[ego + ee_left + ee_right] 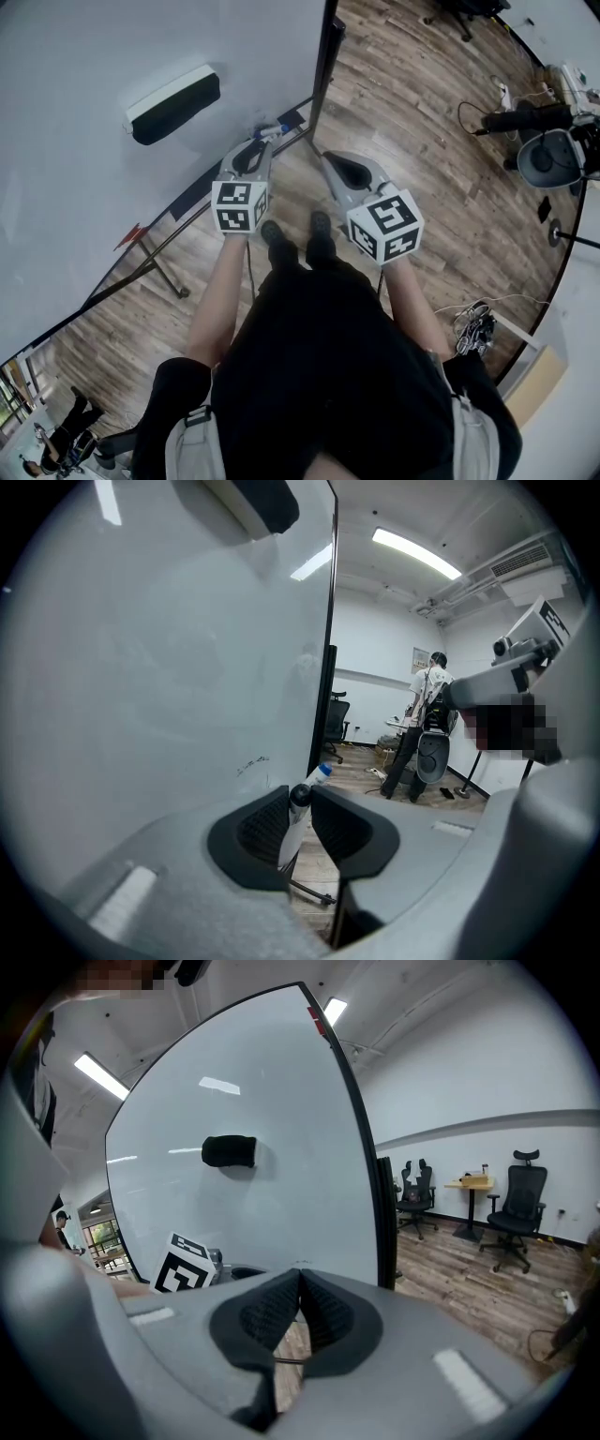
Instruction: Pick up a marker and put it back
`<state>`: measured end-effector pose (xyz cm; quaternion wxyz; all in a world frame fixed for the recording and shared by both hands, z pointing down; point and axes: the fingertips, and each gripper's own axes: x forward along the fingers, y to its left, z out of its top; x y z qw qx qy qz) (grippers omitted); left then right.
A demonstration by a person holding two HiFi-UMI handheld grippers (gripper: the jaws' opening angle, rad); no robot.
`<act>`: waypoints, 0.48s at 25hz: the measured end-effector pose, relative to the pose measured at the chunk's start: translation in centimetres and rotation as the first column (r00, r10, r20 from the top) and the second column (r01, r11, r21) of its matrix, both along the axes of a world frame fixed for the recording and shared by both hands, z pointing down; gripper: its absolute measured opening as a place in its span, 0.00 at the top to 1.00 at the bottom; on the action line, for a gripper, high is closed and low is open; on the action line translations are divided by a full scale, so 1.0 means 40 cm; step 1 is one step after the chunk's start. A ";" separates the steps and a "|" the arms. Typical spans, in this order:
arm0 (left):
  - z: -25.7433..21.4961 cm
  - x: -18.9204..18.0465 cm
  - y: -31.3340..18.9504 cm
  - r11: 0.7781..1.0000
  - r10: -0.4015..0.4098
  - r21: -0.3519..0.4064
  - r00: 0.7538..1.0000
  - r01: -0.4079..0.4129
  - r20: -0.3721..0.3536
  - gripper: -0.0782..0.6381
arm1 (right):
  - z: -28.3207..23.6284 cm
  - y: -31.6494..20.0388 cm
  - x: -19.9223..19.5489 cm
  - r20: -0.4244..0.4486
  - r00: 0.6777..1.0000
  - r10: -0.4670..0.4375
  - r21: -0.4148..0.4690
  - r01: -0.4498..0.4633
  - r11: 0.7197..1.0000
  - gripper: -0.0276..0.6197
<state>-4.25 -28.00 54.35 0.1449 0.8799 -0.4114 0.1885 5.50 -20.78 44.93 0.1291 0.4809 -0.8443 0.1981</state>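
Barely begun: left gripper closed on the black-capped marker down at the whiteboard tray, seemingly not yet lifted; right gripper shut and empty; lift and return remain

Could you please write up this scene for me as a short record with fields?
setting: whiteboard on a stand, over a wood floor
left side: left gripper, fingers closed on a black-capped marker at the board's lower edge
right side: right gripper, fingers together, nothing between them
nearby: blue-capped marker just beyond the held one; black eraser on the board
background: person standing across the room
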 end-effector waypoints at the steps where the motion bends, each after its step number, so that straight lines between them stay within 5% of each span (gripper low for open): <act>1: -0.003 0.000 0.000 1.000 -0.002 0.003 1.000 0.002 0.001 0.78 | -0.001 0.000 0.002 0.001 1.000 0.000 0.002 0.000 1.000 0.95; 12: -0.068 0.004 0.006 0.999 -0.015 0.042 1.000 0.015 -0.001 0.78 | -0.036 -0.009 0.009 0.017 0.999 -0.029 0.039 0.029 0.999 0.95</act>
